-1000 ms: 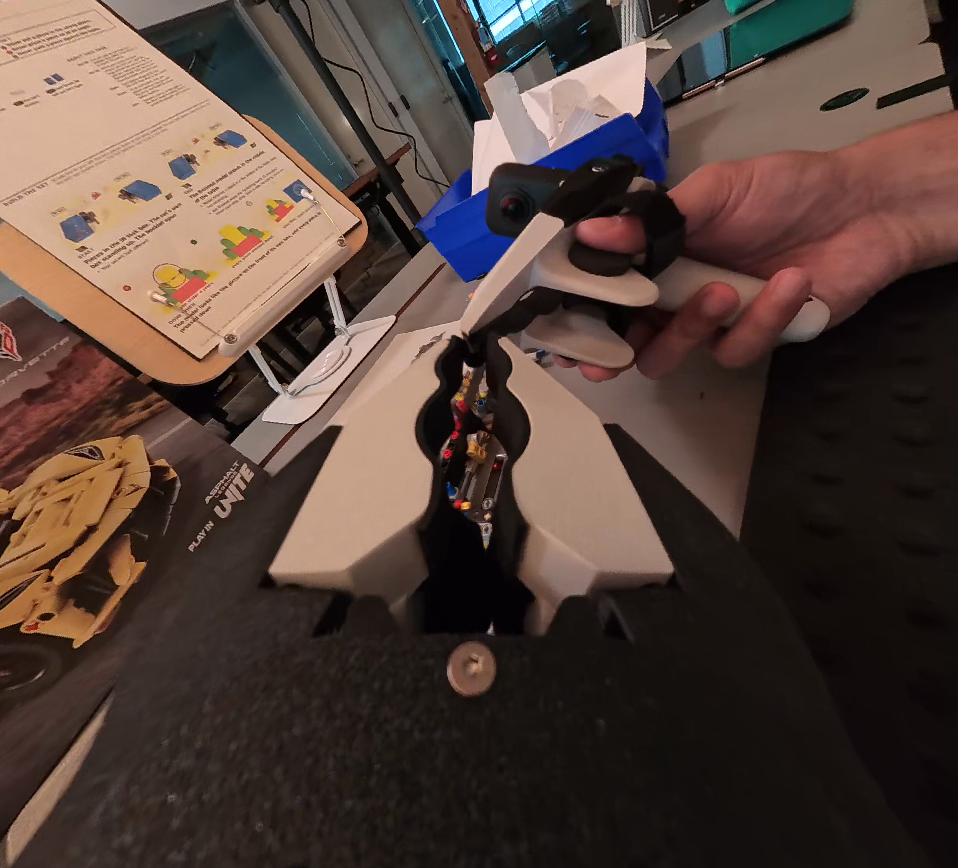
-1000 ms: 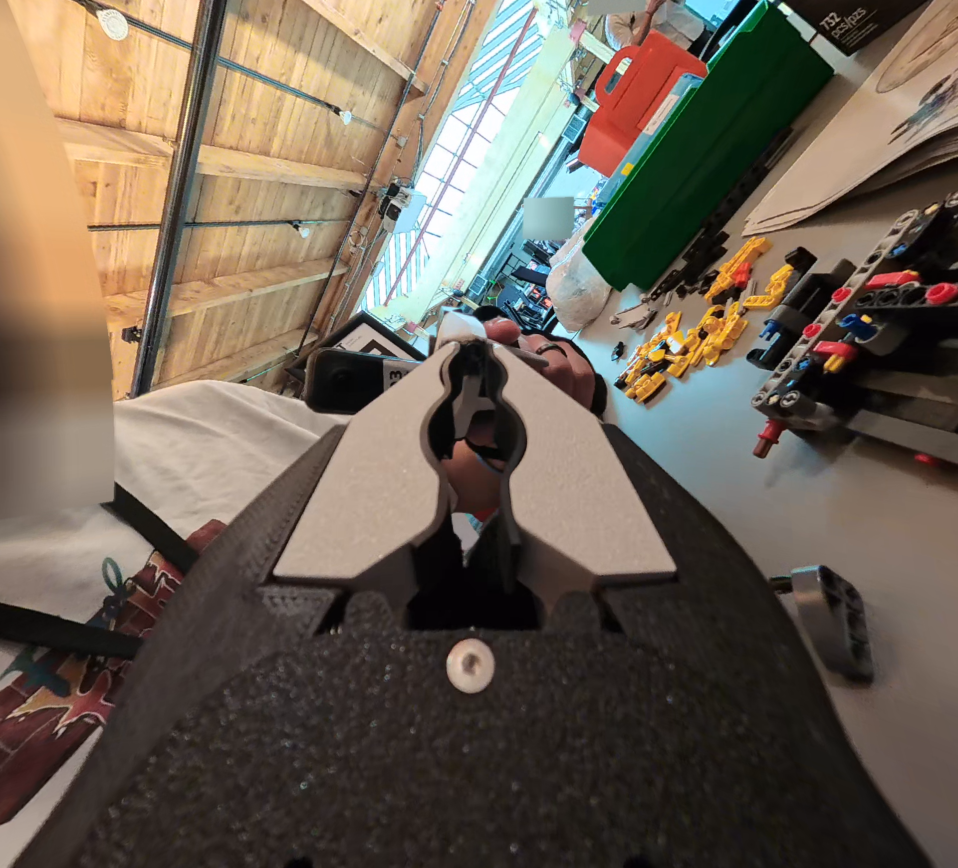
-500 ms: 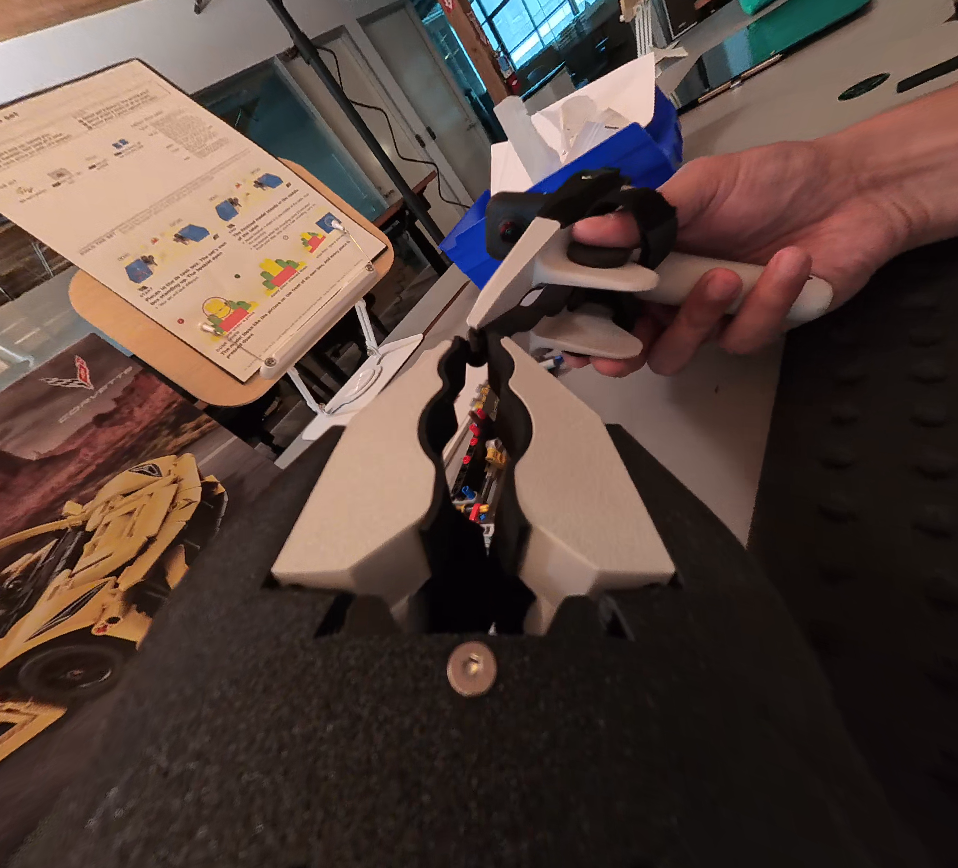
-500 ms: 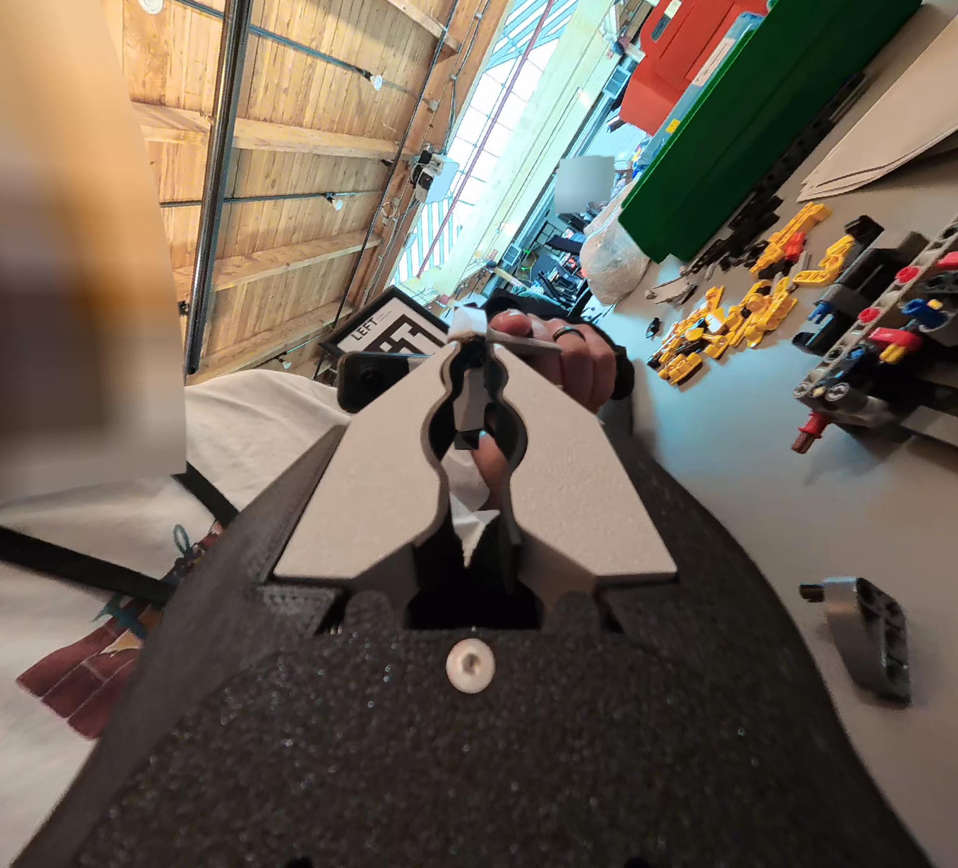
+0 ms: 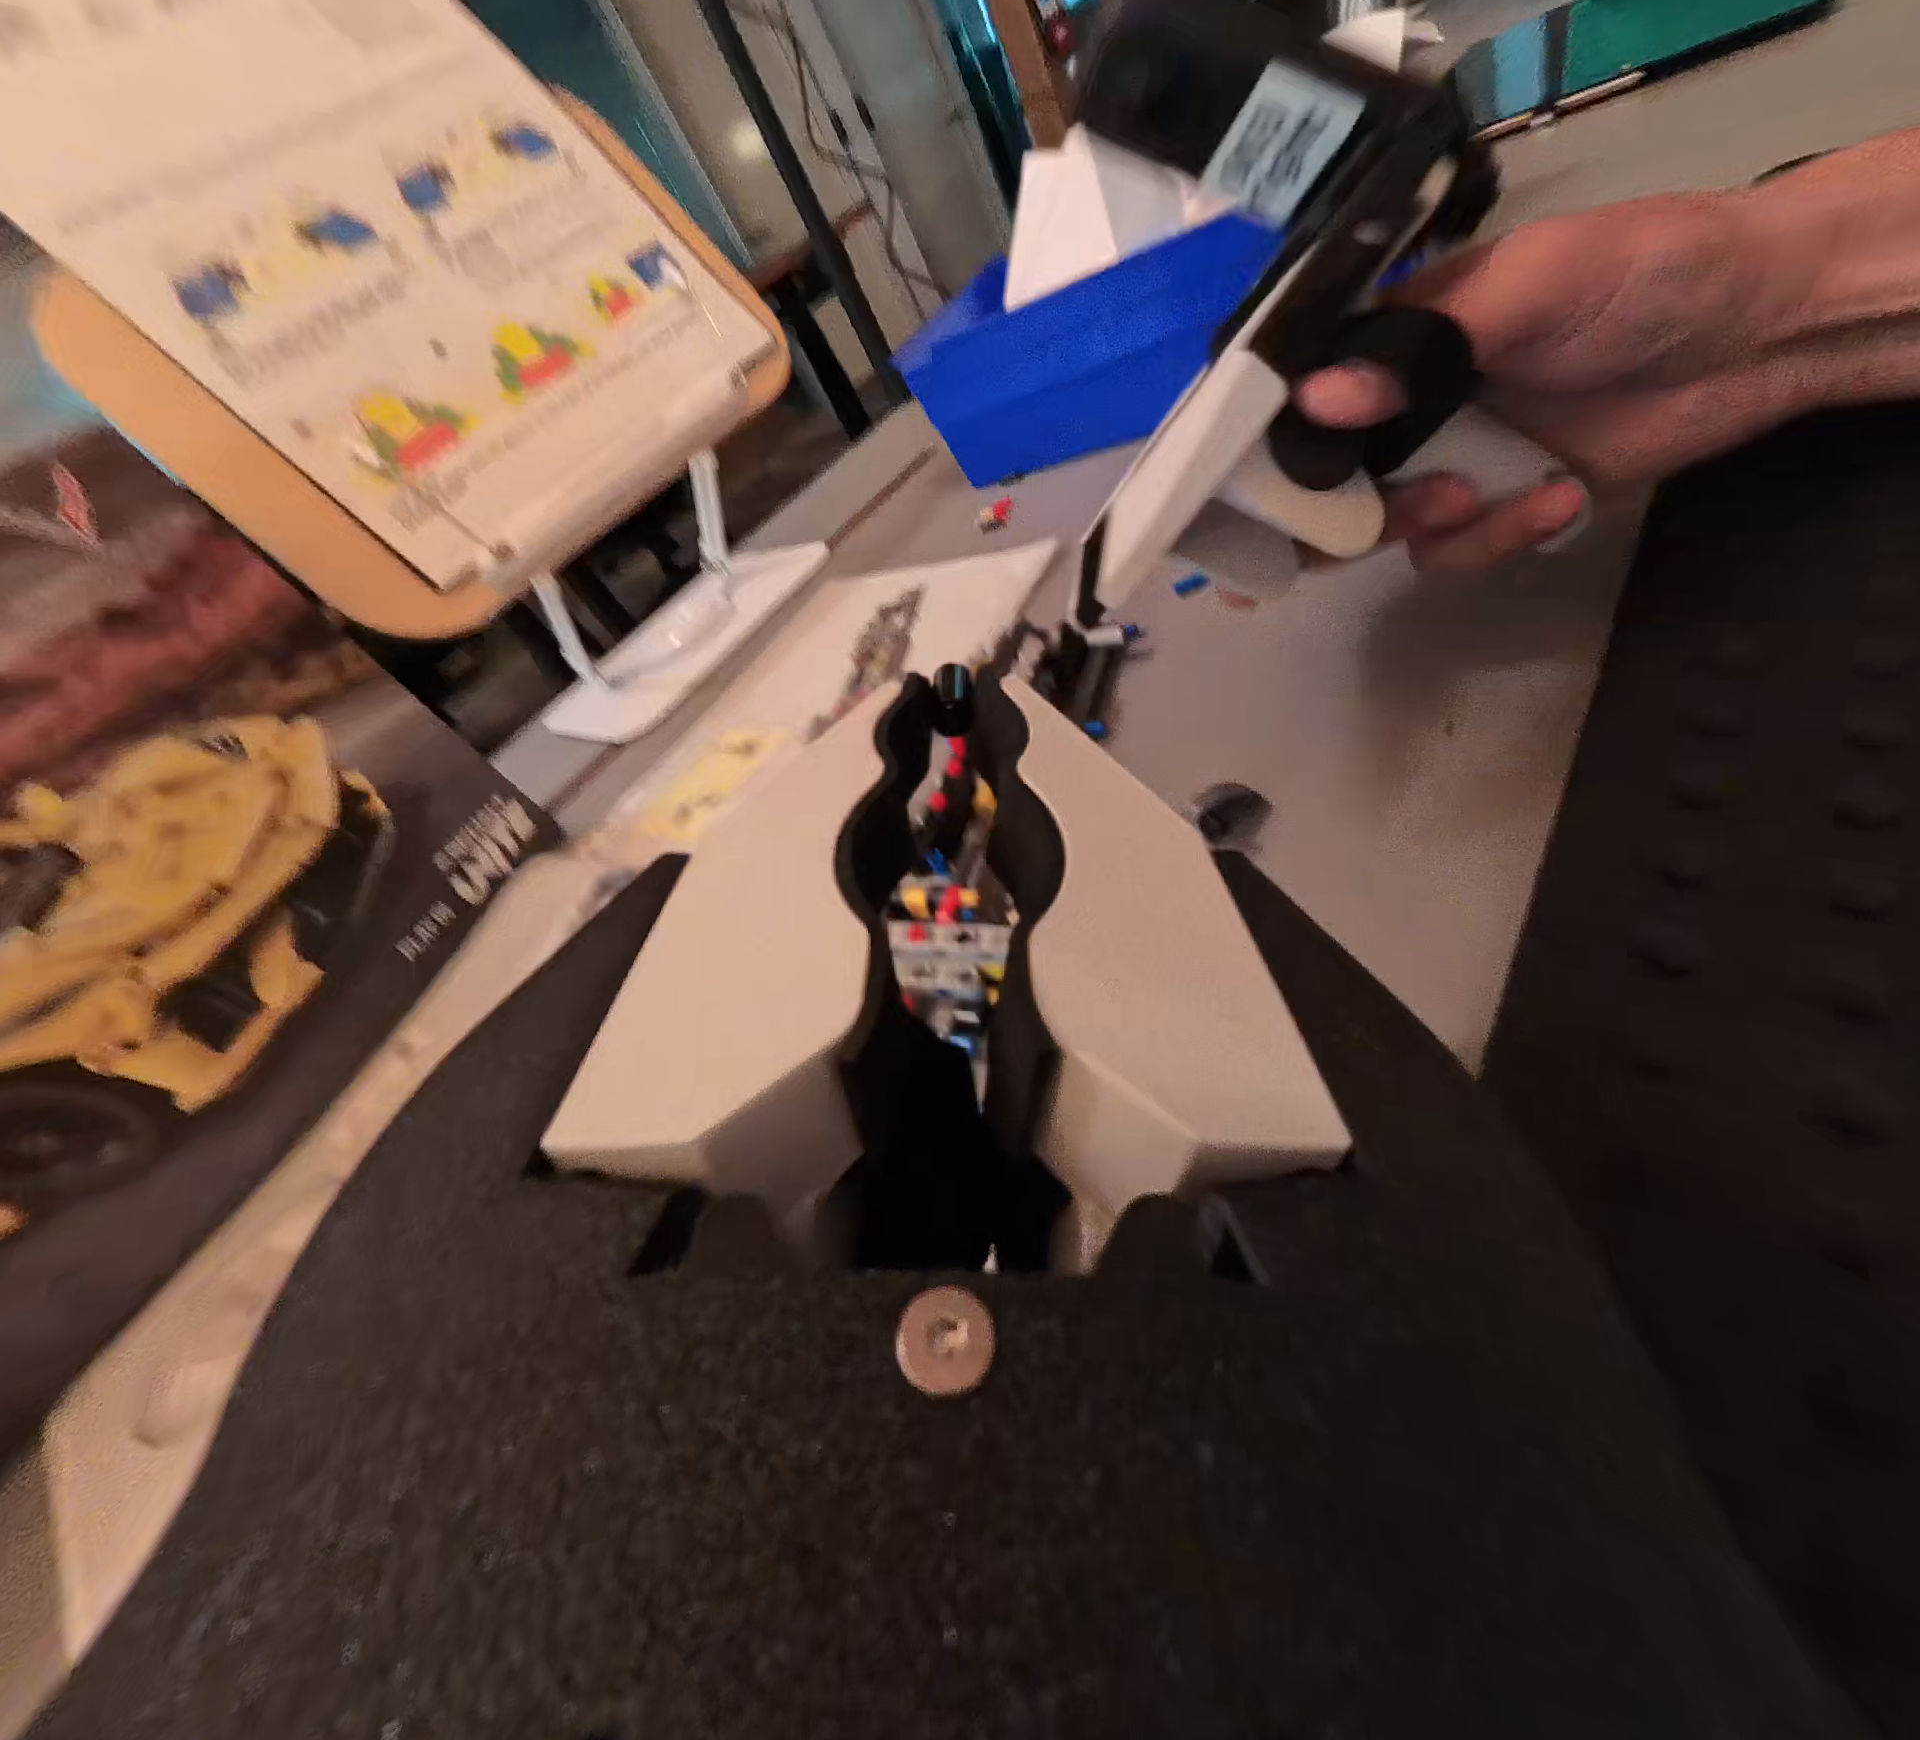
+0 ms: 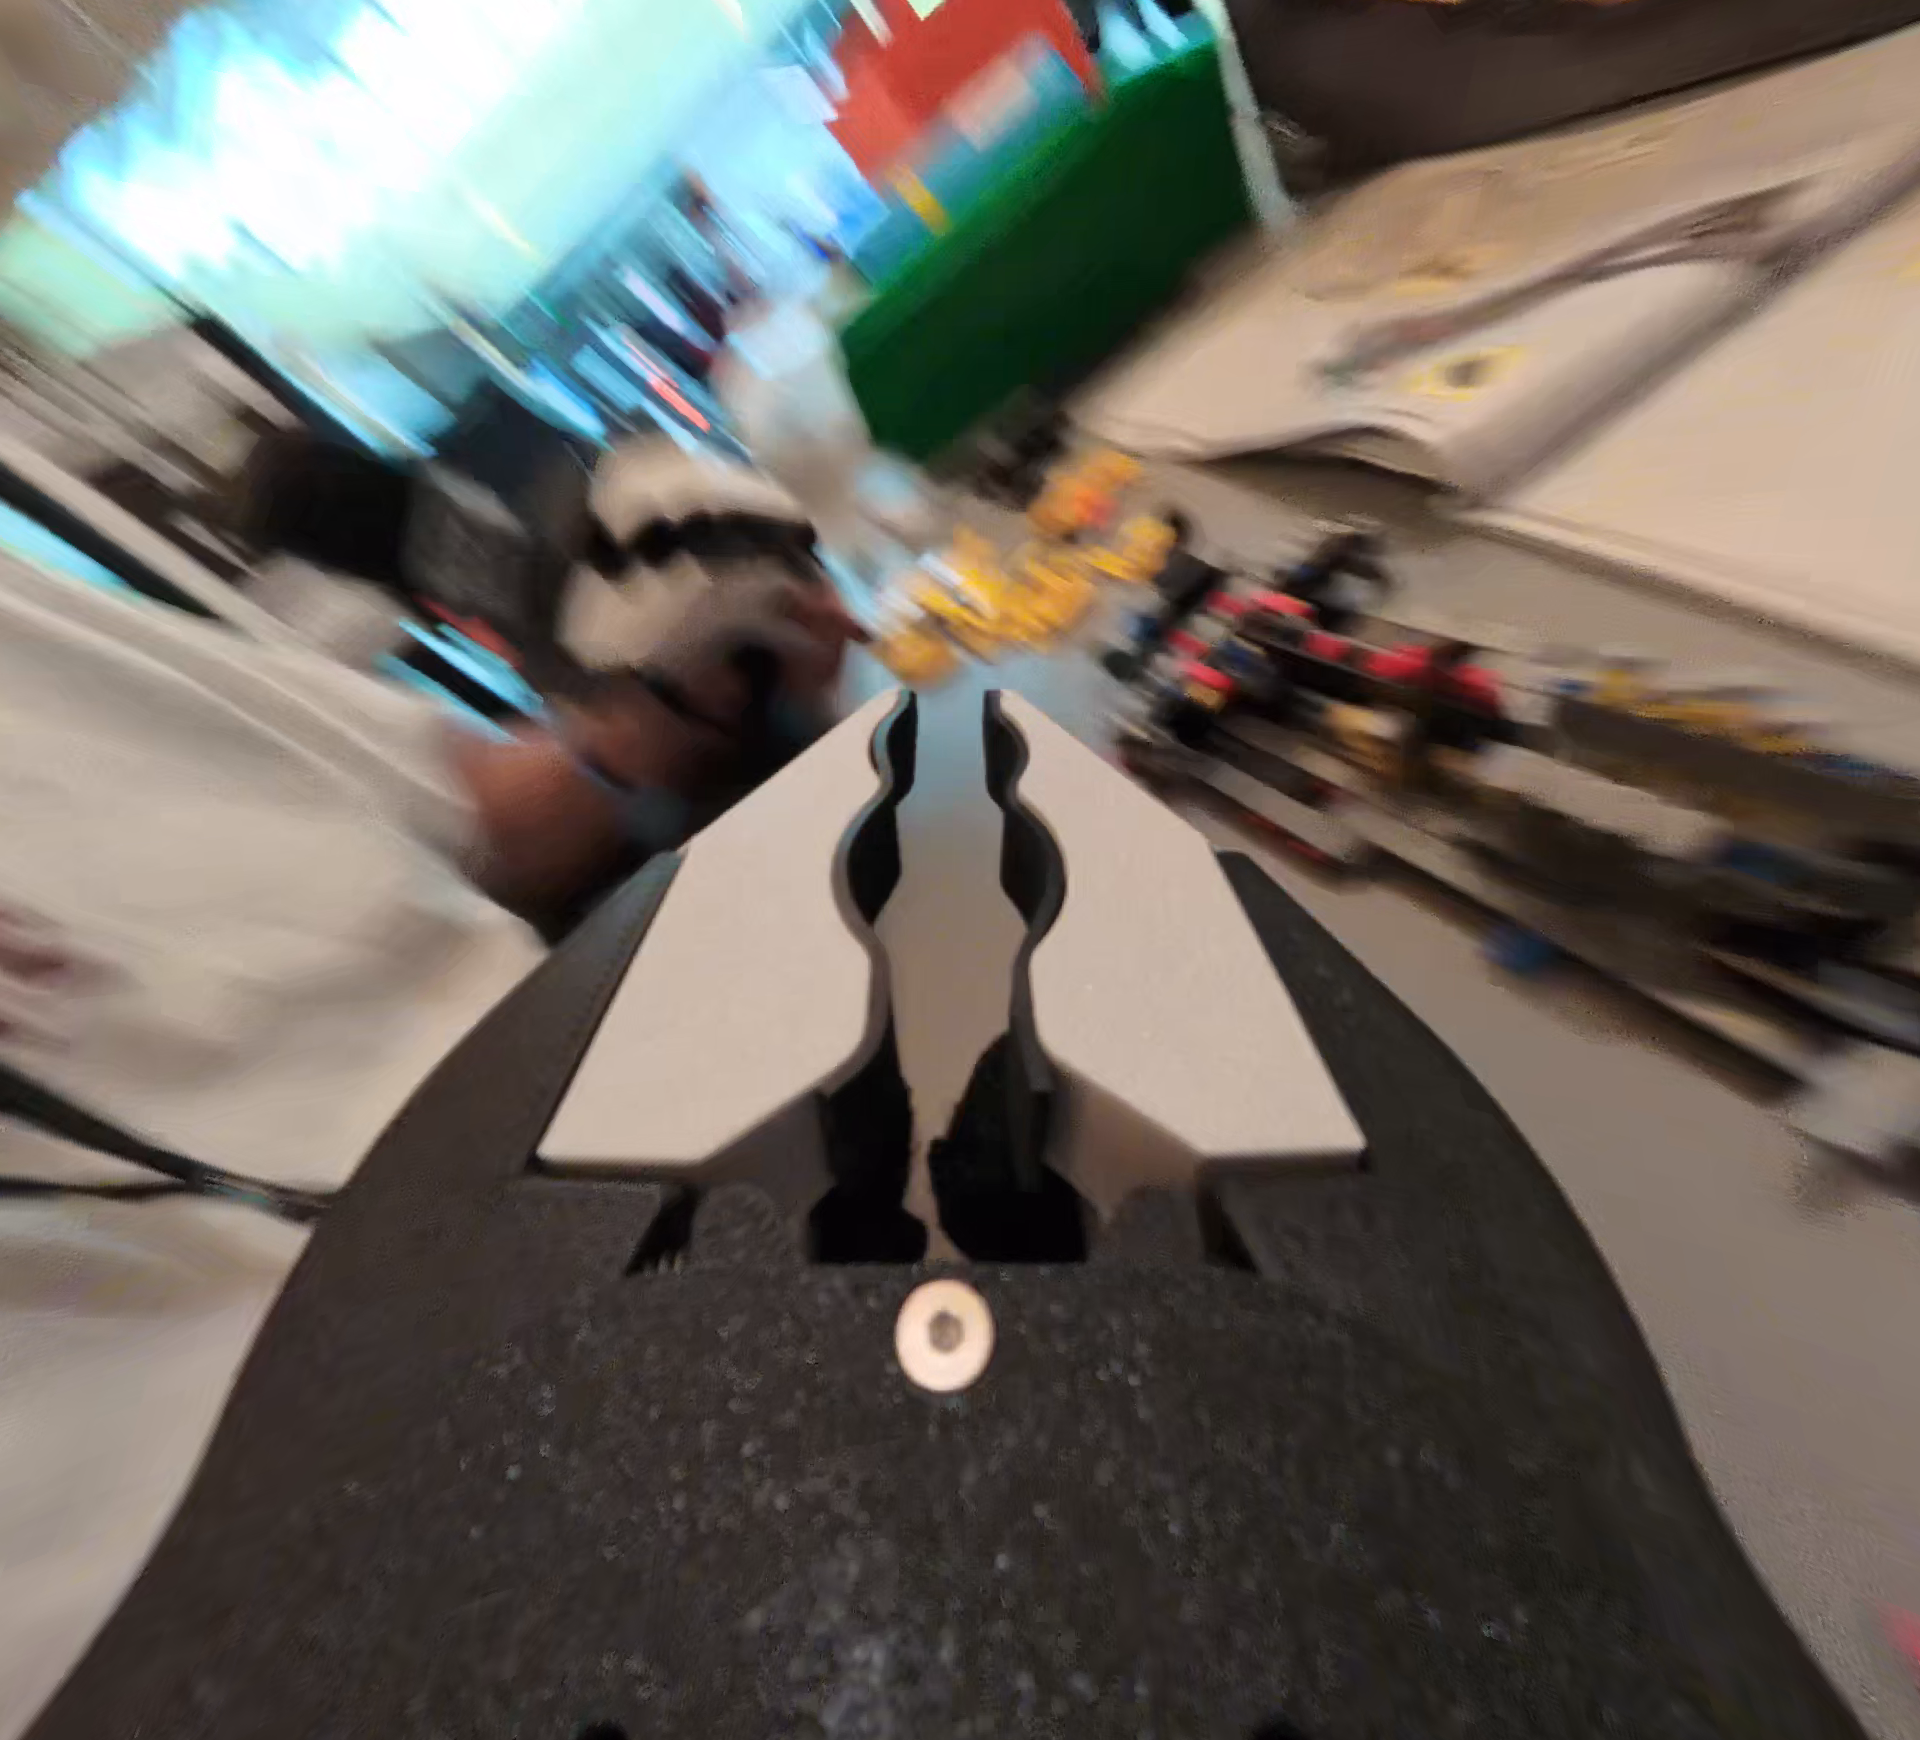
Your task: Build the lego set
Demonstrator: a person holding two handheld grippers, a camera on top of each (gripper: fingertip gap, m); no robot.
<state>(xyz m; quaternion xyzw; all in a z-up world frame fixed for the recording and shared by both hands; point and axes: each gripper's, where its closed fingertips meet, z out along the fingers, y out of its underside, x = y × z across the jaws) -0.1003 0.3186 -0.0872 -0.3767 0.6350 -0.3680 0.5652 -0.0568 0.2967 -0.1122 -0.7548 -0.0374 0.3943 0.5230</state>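
Grey worktable (image 5: 1351, 755), busy workshop behind. My left gripper (image 5: 951, 703) pinches a small black pin (image 5: 951, 684) over the half-built car frame (image 6: 1403, 703); right gripper (image 6: 948, 703) slightly apart, empty. I'd line it up slowly, then push straight.

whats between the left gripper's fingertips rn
A small black peg, pinched at the very tips of the left gripper. The left wrist view shows it.
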